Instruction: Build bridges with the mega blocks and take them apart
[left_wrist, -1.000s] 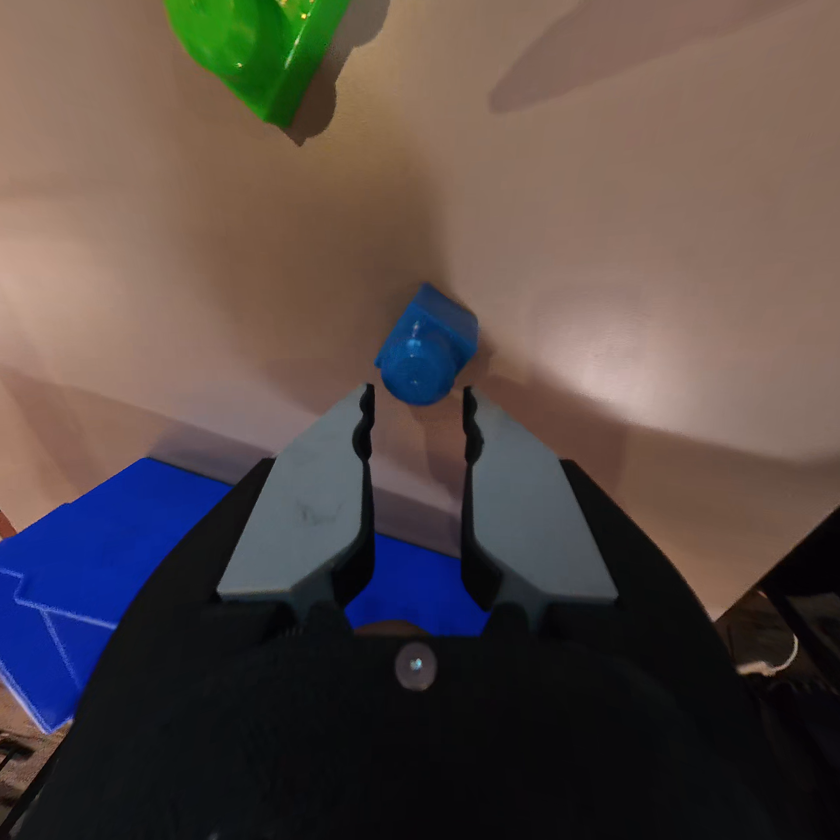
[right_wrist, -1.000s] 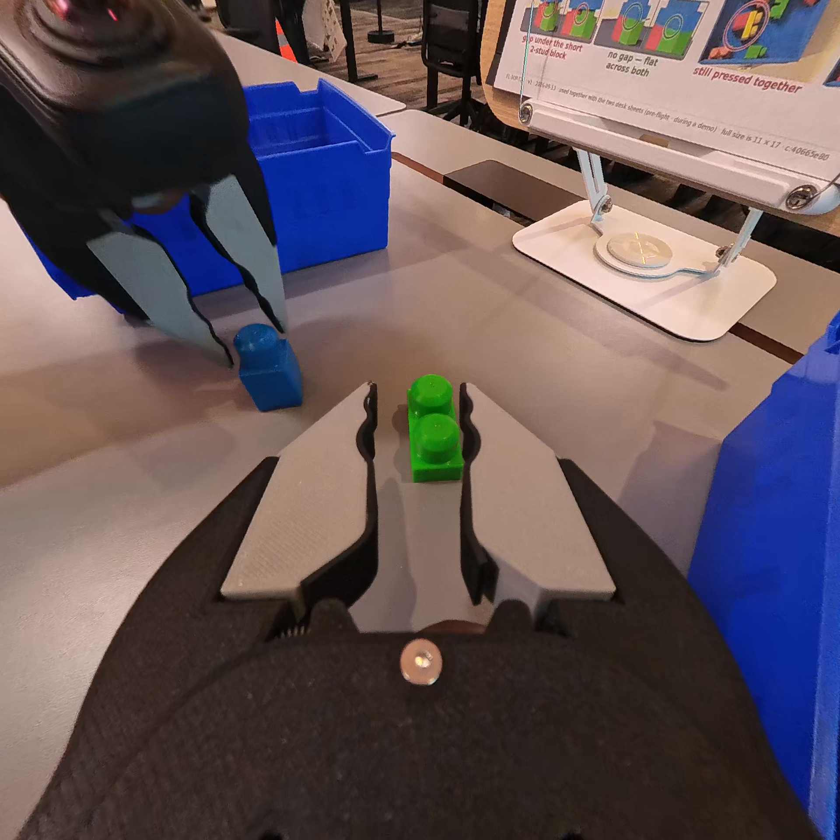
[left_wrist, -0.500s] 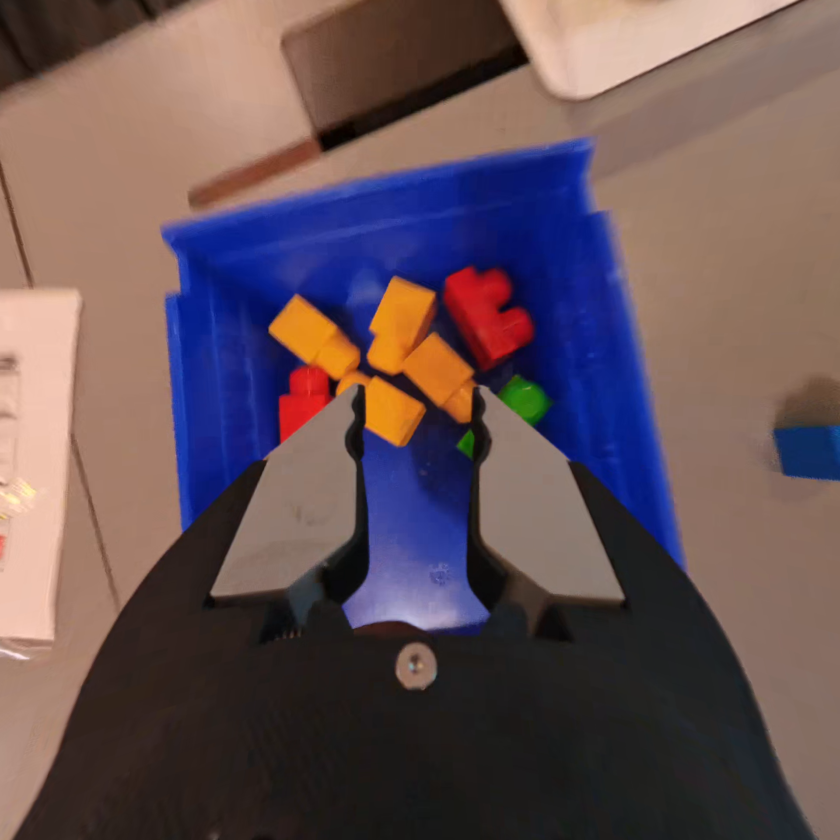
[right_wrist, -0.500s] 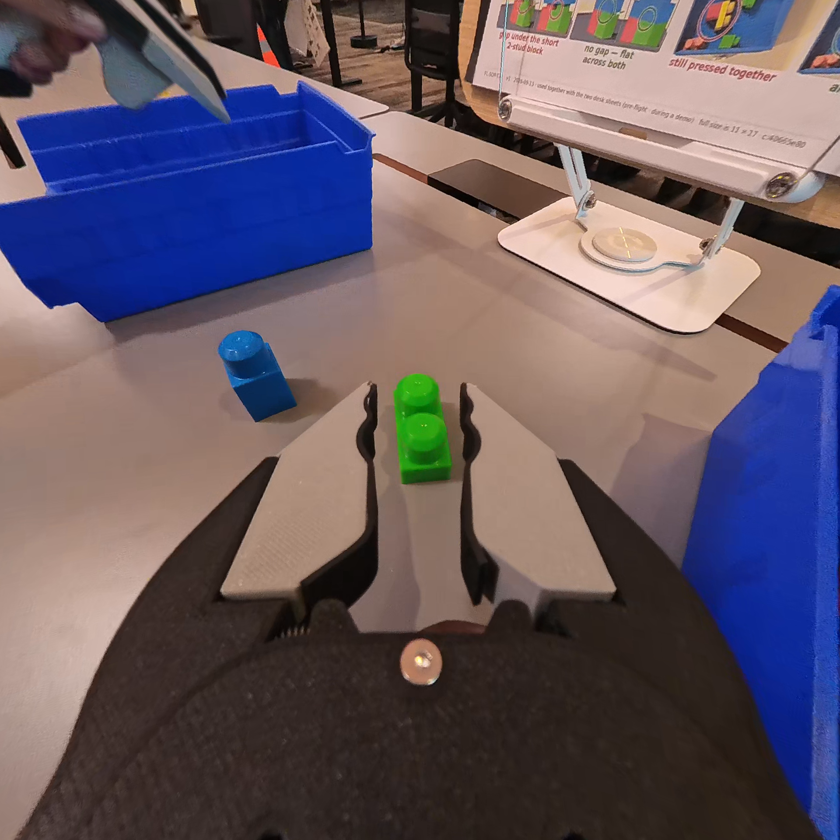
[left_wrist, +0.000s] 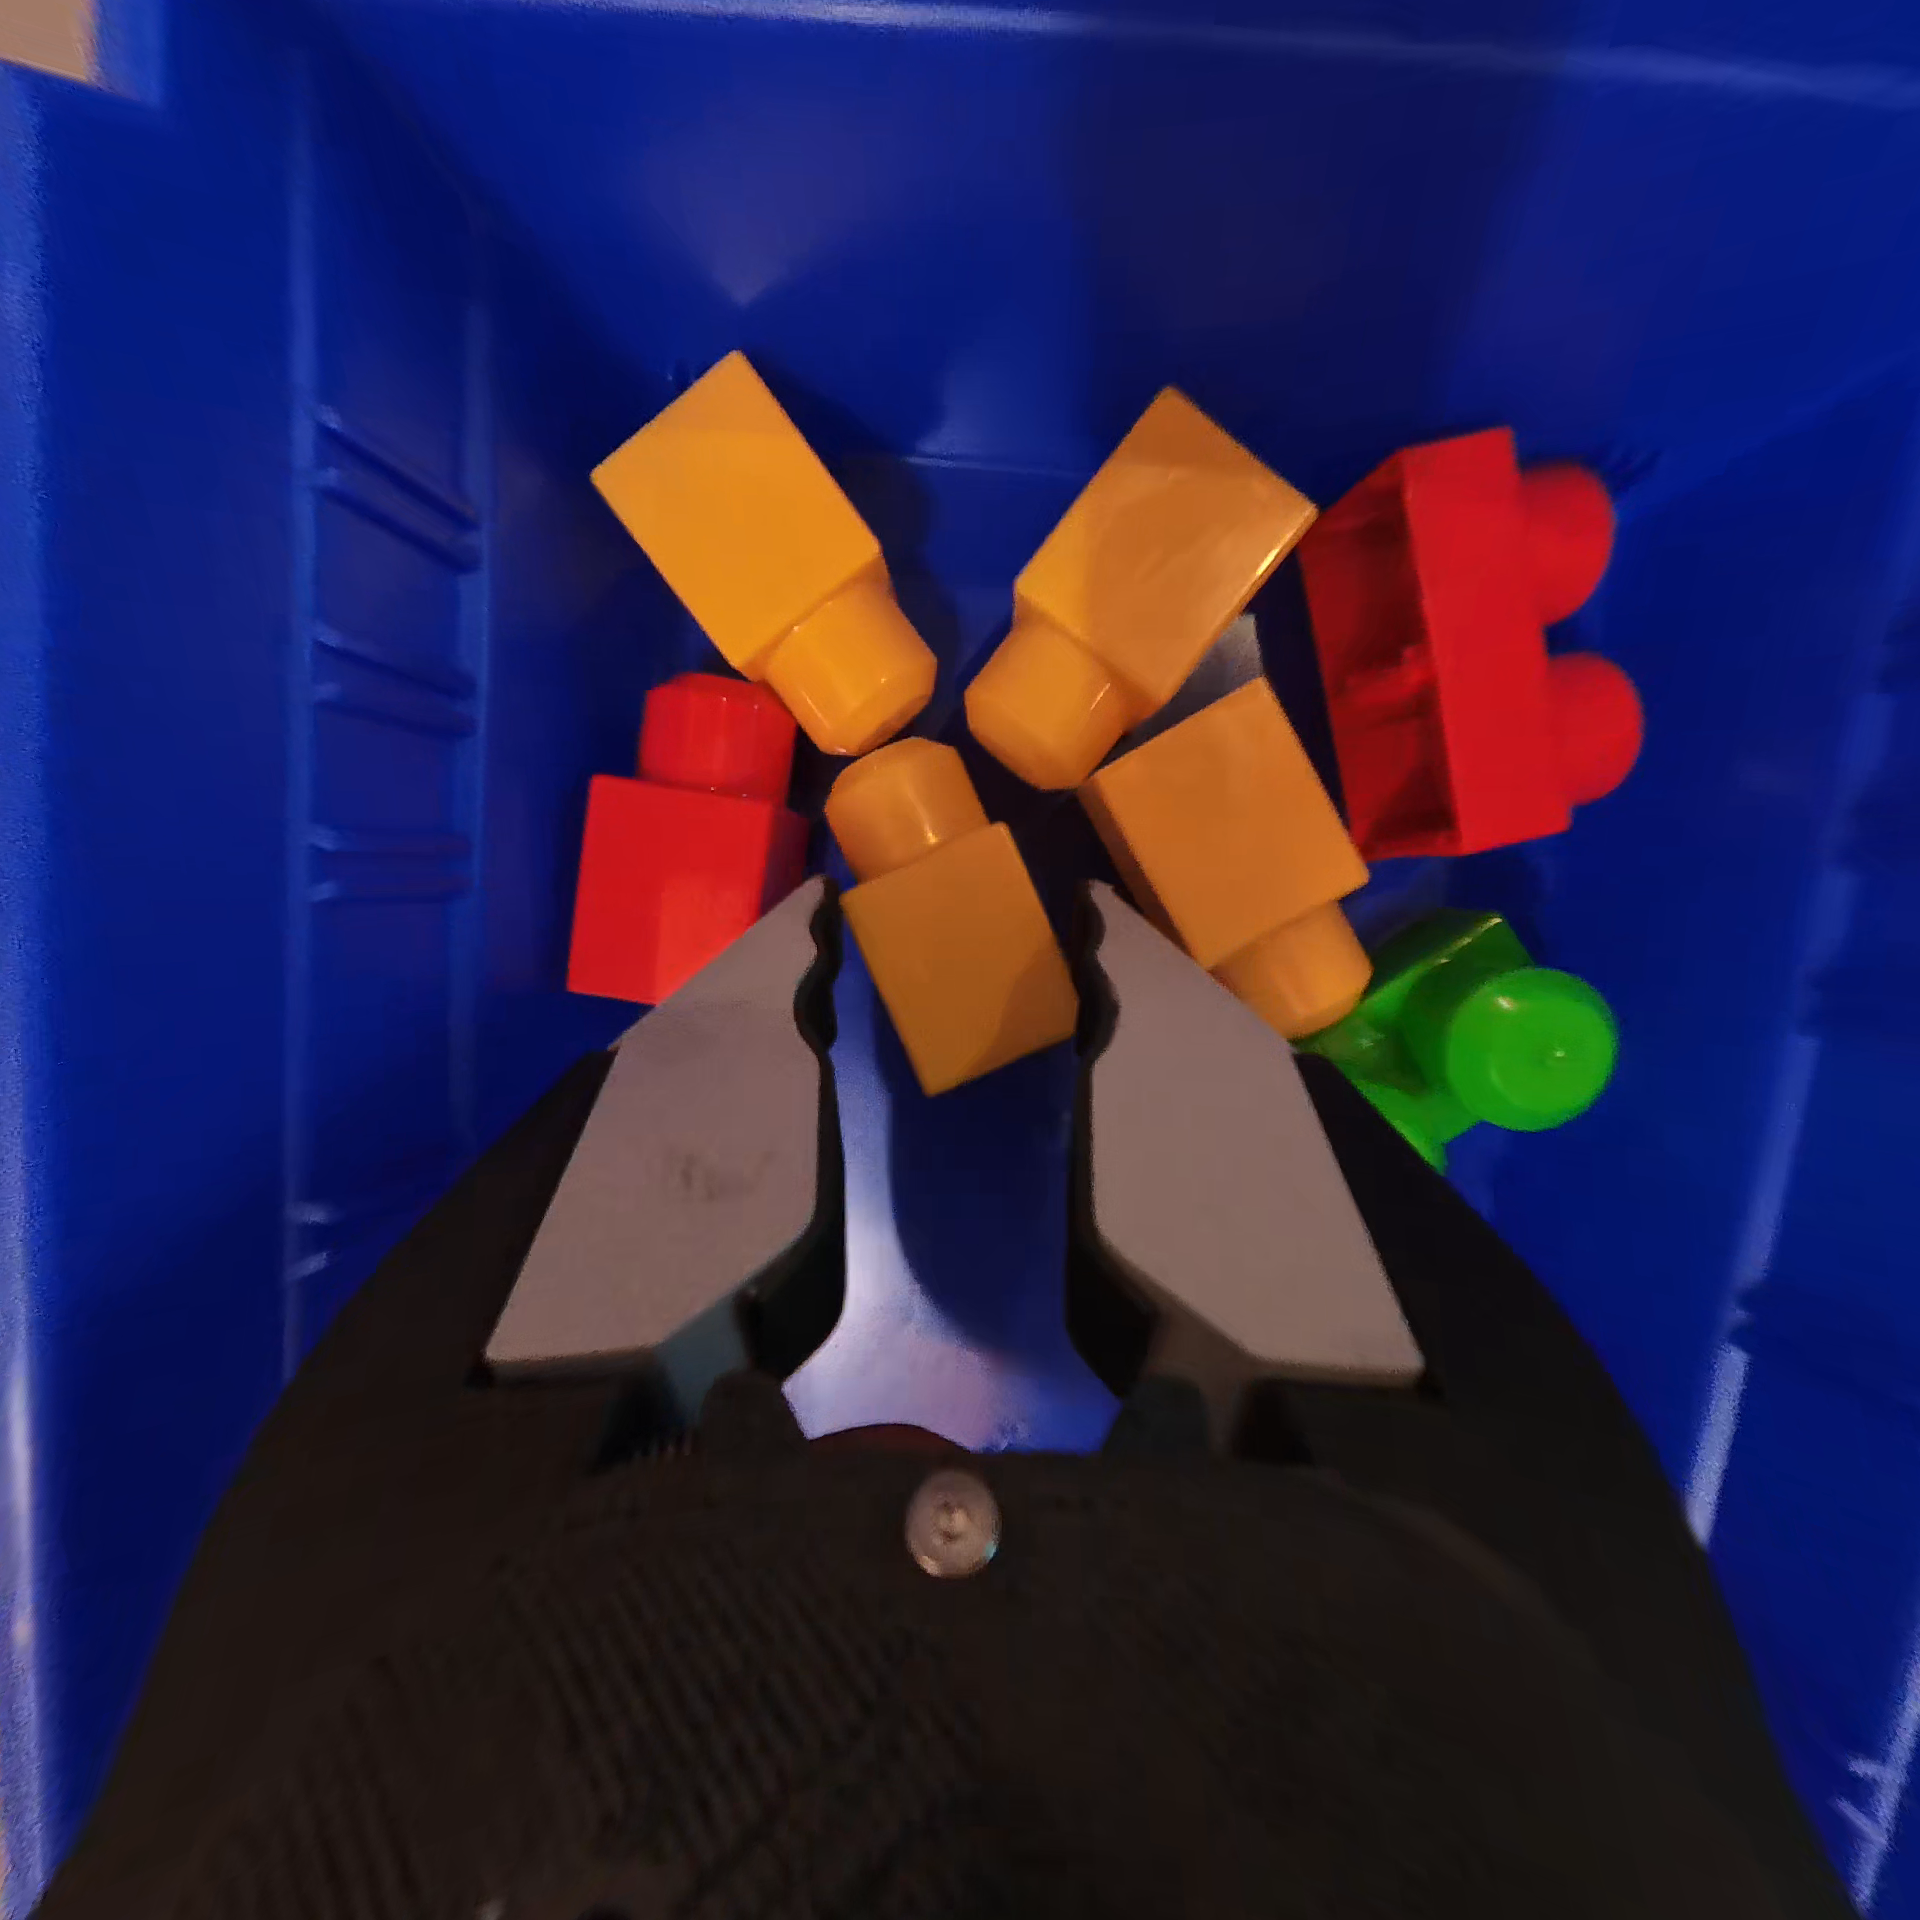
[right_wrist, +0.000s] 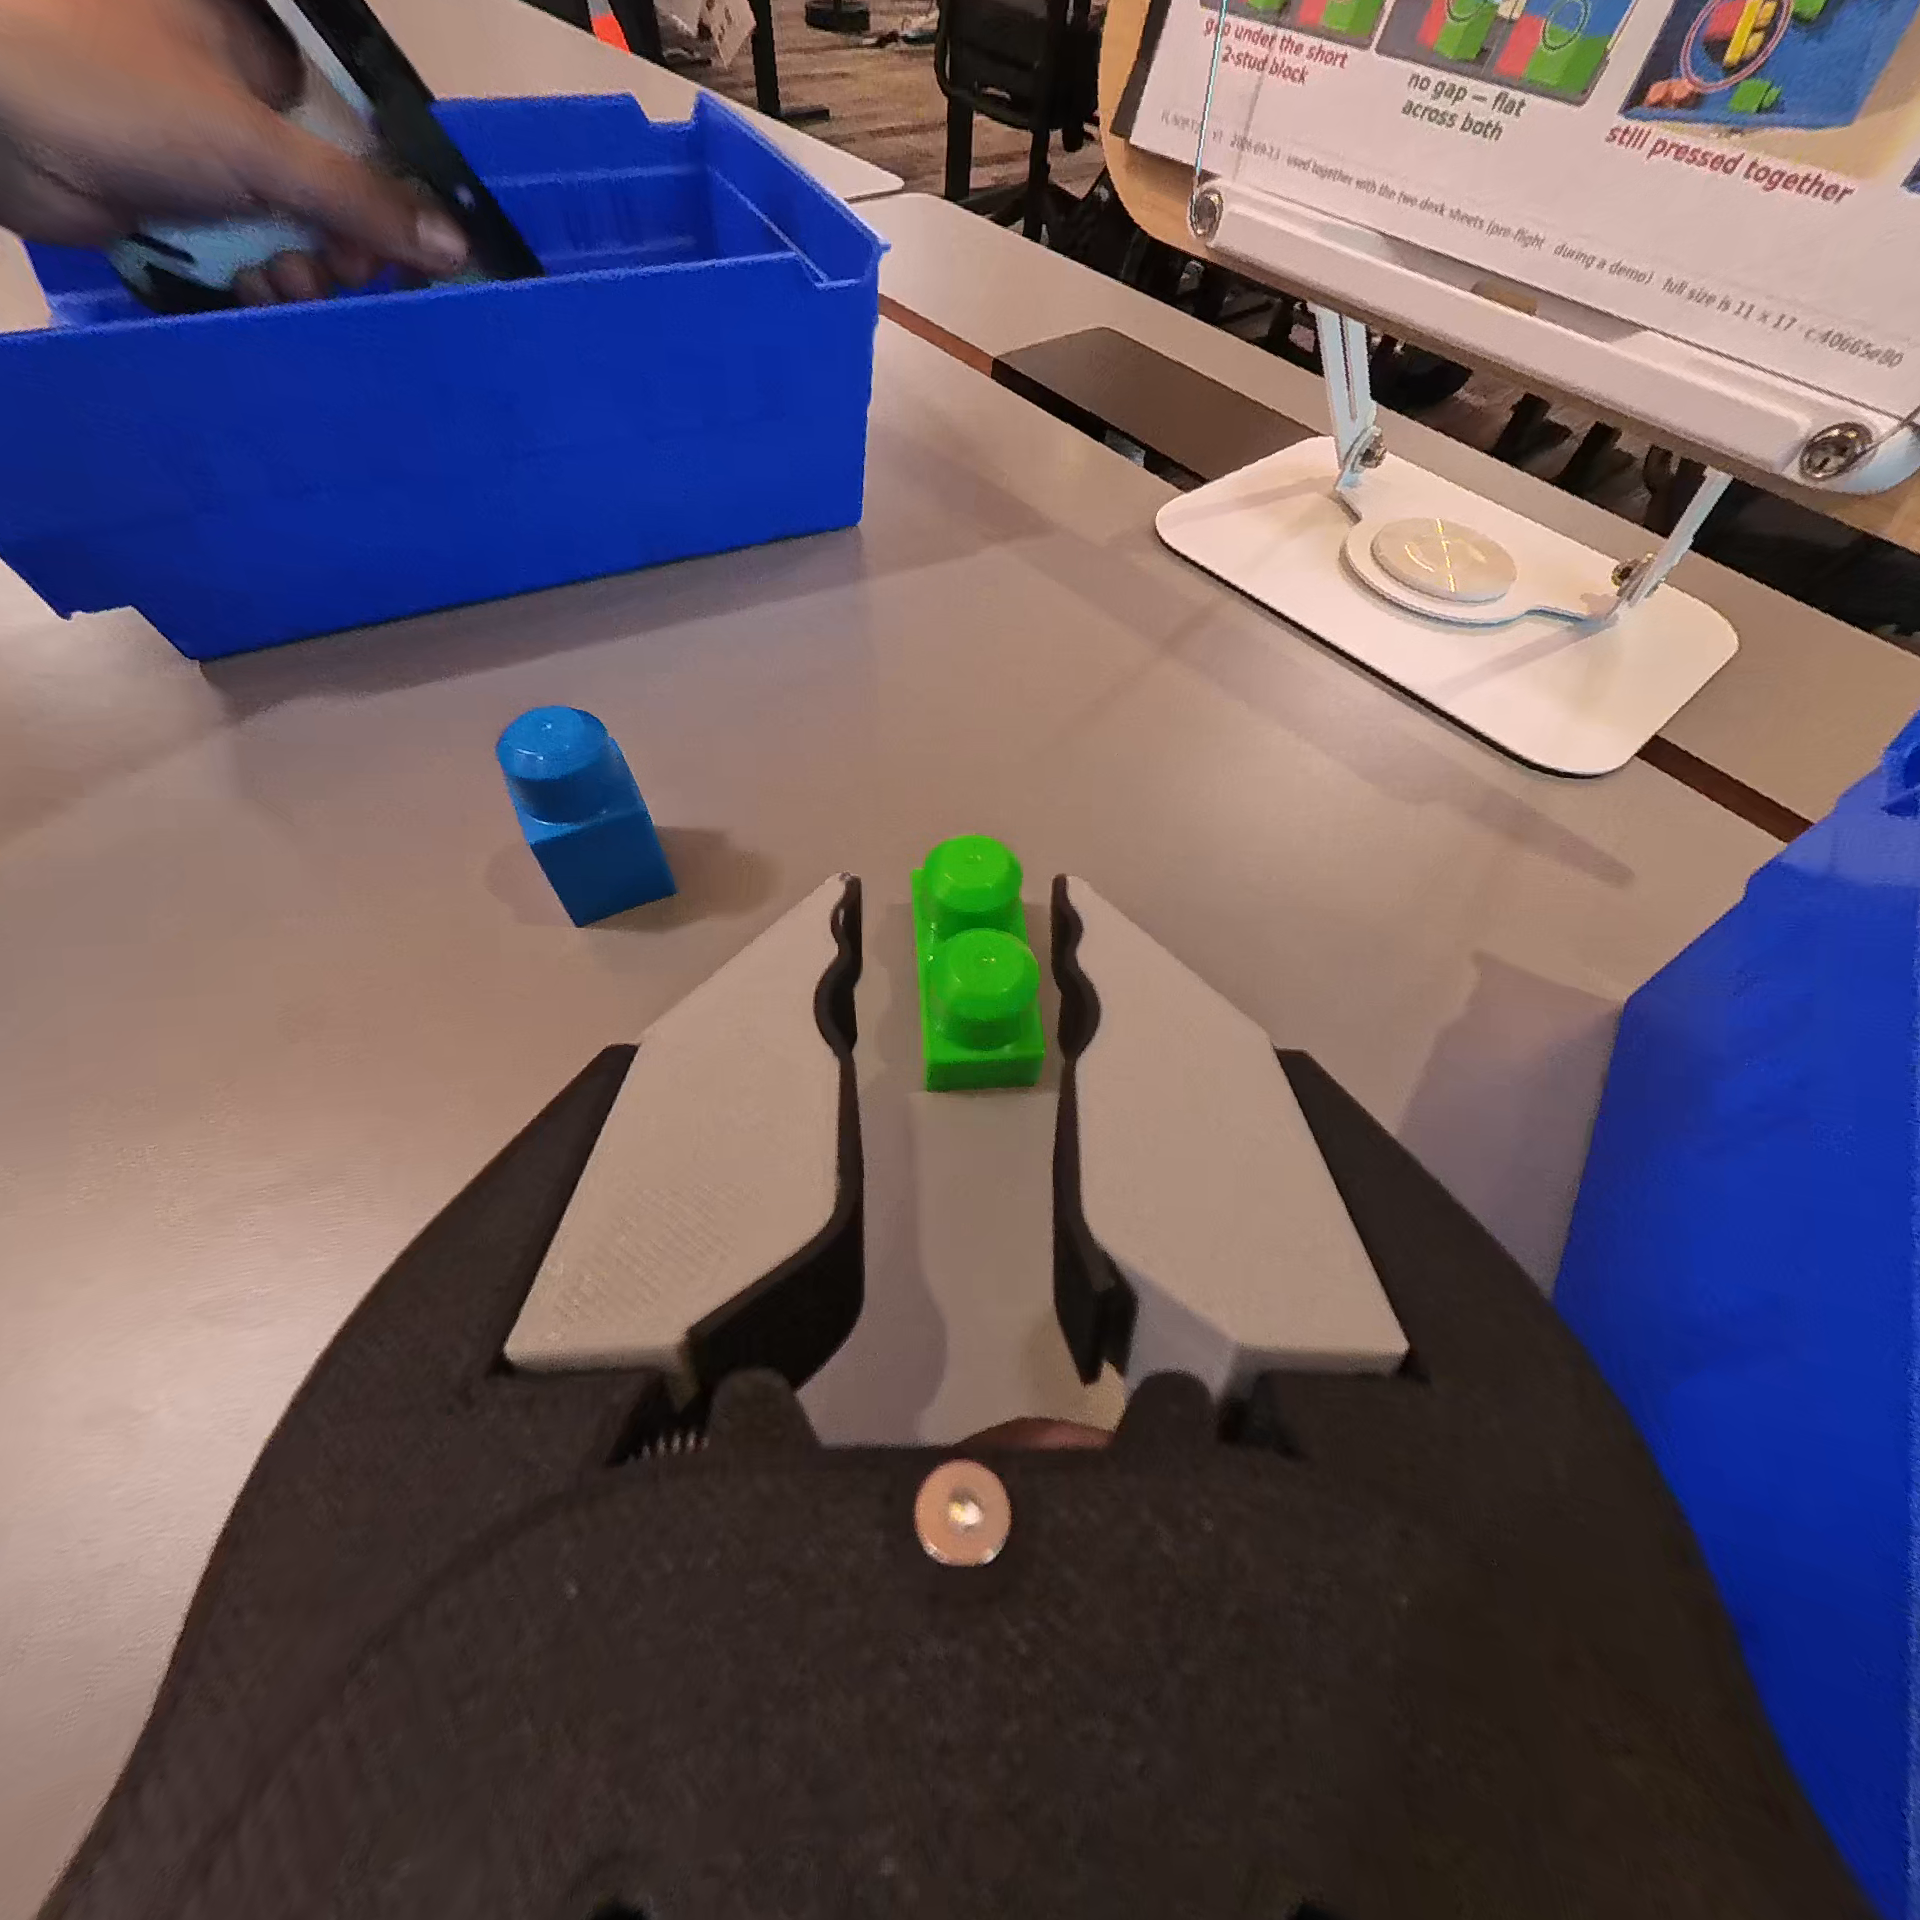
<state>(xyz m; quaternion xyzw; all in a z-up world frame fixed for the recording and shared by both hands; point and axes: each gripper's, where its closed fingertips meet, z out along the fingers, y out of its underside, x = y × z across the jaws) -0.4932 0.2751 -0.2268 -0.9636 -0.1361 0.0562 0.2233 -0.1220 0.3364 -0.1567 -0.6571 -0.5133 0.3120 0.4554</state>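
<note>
My left gripper is open inside the blue bin. An orange one-stud block lies between its fingertips, with a gap on the left side. Around it lie more orange blocks, a red one-stud block, a red two-stud block and a green block. My right gripper is open and hovers over a green two-stud block that stands on the table, with gaps on both sides. A blue one-stud block stands to its left.
The blue bin stands at the back left of the grey table, with a hand reaching into it. A white document stand is at the back right. A second blue bin stands close on the right. Spacing between my two grippers at the tips: around 40 cm.
My left gripper left the blue block standing on the table, swung over the bin and dropped into it, jaws a little wider, now around an orange block. My right gripper only drifted slightly.
</note>
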